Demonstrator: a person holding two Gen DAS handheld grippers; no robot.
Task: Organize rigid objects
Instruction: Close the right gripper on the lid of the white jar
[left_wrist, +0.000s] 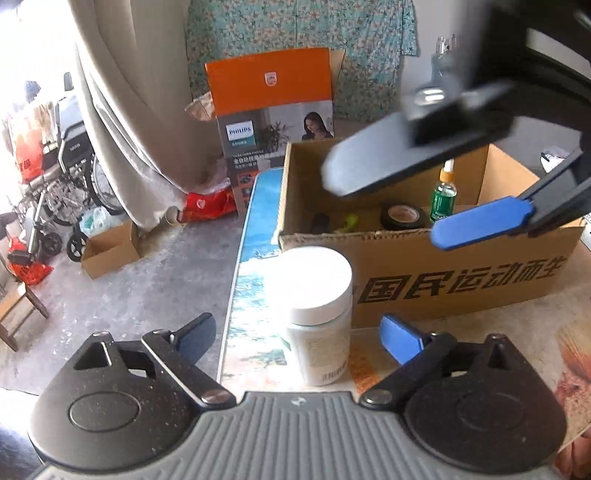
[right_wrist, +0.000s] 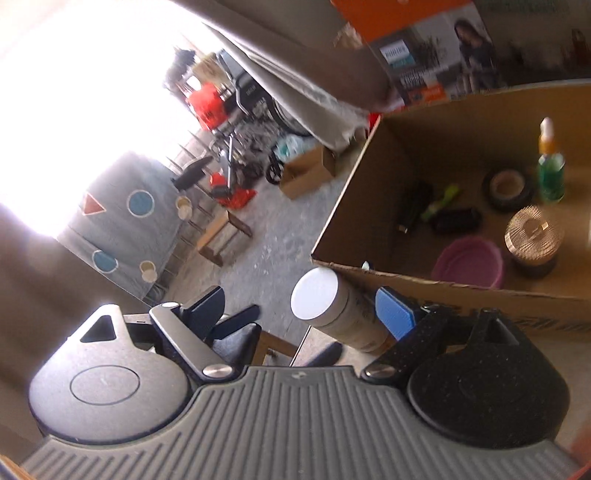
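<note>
A white-lidded jar (left_wrist: 318, 314) stands upright on the patterned table (left_wrist: 461, 350), just in front of the near left corner of an open cardboard box (left_wrist: 461, 273). My left gripper (left_wrist: 297, 325) is open, one finger on each side of the jar, pads apart from it. My right gripper (left_wrist: 388, 205) hovers open and empty over the box. In the right wrist view the right gripper (right_wrist: 299, 312) looks down on the jar (right_wrist: 314, 295). The box (right_wrist: 343, 206) holds a green dropper bottle (right_wrist: 551, 177), a tape roll (right_wrist: 509, 189), a pink bowl (right_wrist: 469, 260), a gold-lidded jar (right_wrist: 533, 236) and small dark items.
The table's left edge (left_wrist: 236, 280) runs close beside the jar, with bare floor below. An orange-topped product carton (left_wrist: 273, 110) stands behind the box. A curtain (left_wrist: 140, 129), a wheelchair (left_wrist: 62, 166) and a small carton (left_wrist: 110, 251) are on the left.
</note>
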